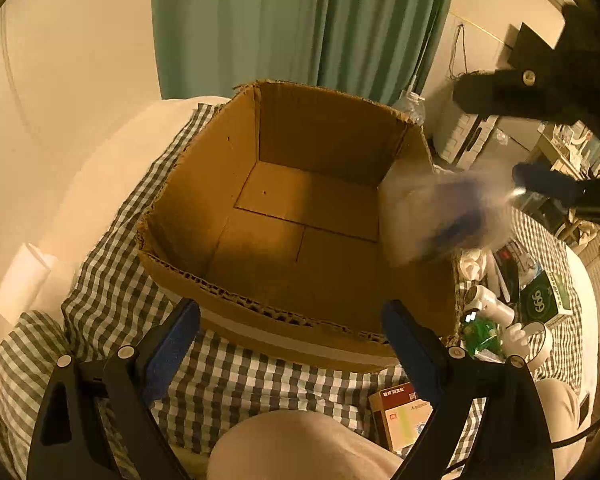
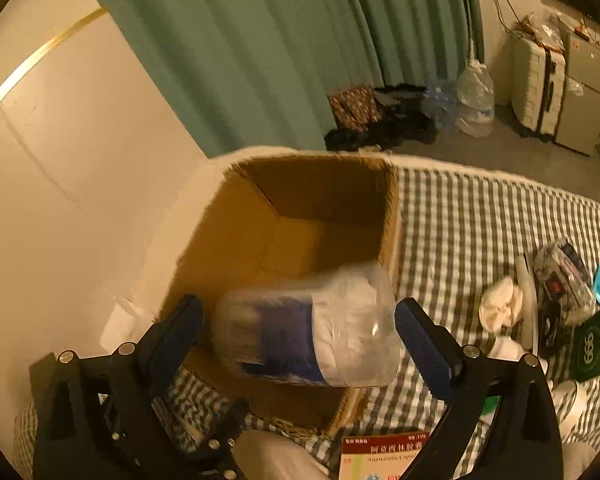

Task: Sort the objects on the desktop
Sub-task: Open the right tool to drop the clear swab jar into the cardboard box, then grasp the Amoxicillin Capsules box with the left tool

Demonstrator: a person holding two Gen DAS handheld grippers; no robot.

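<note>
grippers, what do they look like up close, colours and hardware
Both match: the left gripper and right gripper have matte black angular linkage arms with round silver pivot screws, and jaws faced with ribbed dark blue pads. A thin black cable trails at the left view's lower right. No markings or sleeves show.

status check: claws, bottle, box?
Left claw open, empty, at the near rim of the box. Right claw open; bottle blurred between its fingers, over the box edge. Box interior bare.
</note>
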